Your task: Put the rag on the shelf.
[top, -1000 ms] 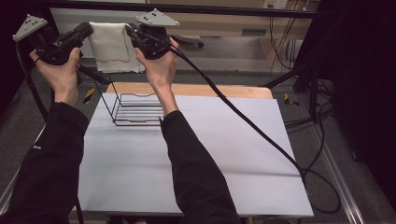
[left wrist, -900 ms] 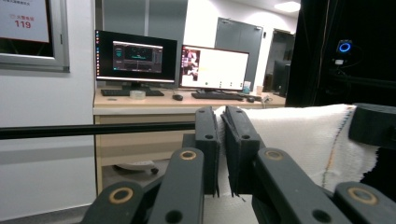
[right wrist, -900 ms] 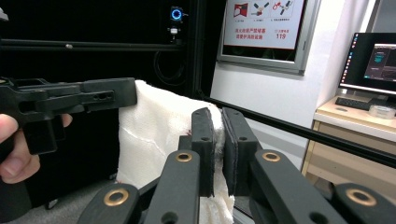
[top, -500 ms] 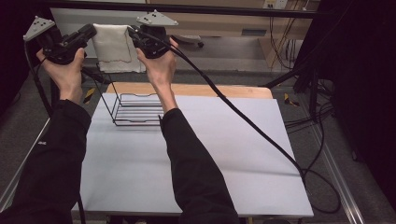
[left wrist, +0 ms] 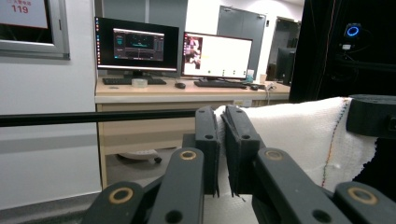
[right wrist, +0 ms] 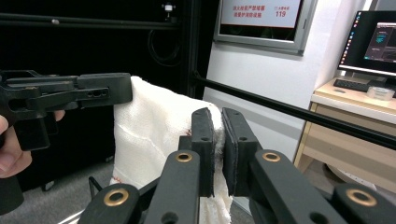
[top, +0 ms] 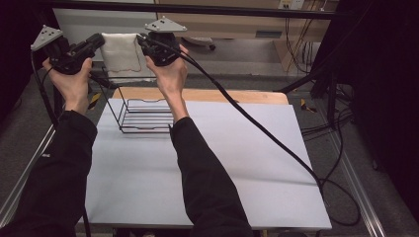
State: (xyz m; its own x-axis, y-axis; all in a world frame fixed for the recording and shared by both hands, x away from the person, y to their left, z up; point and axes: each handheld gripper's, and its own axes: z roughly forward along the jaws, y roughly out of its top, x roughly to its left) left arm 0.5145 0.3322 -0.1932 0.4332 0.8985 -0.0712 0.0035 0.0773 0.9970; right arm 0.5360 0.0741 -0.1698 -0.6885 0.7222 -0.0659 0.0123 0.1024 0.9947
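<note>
A white towel [top: 120,52] hangs stretched between my two grippers, raised above the table's far left side. My left gripper [top: 96,42] pinches its left top corner and my right gripper [top: 142,42] pinches its right top corner. In the left gripper view the jaws [left wrist: 222,114] are shut on the towel's edge [left wrist: 299,140], with the right gripper [left wrist: 371,114] at the far corner. In the right gripper view the jaws [right wrist: 218,116] clamp the cloth [right wrist: 154,126], and the left gripper [right wrist: 122,88] holds the other corner.
A black wire basket [top: 143,116] stands on the white table sheet [top: 222,163] just below the towel, between the person's forearms. A wooden board [top: 222,95] edges the table's back. A black cable [top: 257,128] trails from the right gripper across the sheet. A black bar [top: 222,10] runs across behind.
</note>
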